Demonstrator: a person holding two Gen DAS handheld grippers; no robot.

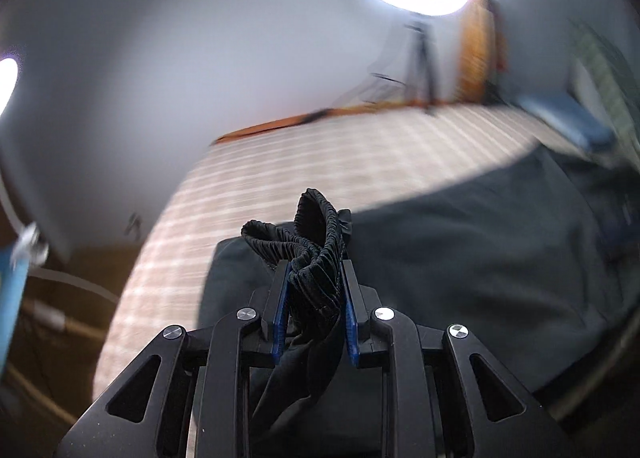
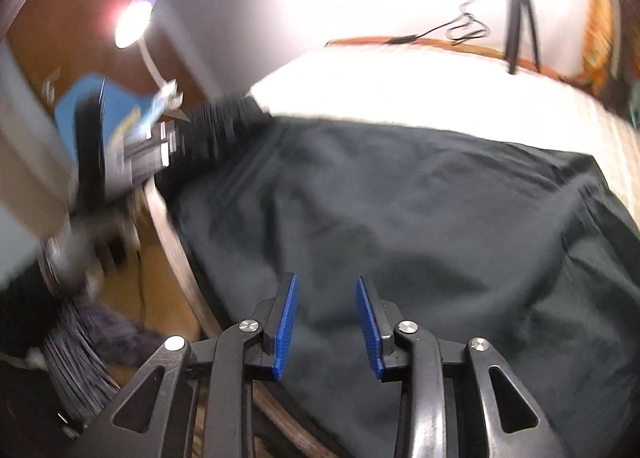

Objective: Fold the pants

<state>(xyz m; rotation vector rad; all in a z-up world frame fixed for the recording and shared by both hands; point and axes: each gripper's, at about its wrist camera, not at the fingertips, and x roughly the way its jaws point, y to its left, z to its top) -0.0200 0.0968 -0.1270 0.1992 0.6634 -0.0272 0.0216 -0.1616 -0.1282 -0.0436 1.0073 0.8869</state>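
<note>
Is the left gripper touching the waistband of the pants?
Touching. In the left wrist view, the left gripper is shut on the bunched elastic waistband, with both blue pads pressing its sides.

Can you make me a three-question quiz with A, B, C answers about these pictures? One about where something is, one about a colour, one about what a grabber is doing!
1. Where do the dark fabric pants lie?
A. on the striped bed cover
B. on a chair
C. in a basket

2. What colour are the ribbed finger pads?
A. red
B. blue
C. yellow

3. What is the left gripper doing?
A. hanging open, empty
B. holding a cup
C. pinching the gathered elastic waistband

Answers: 1 A, the cover shows around the pants; 2 B, both pads are blue; 3 C, the waistband sits squeezed between its pads.
</note>
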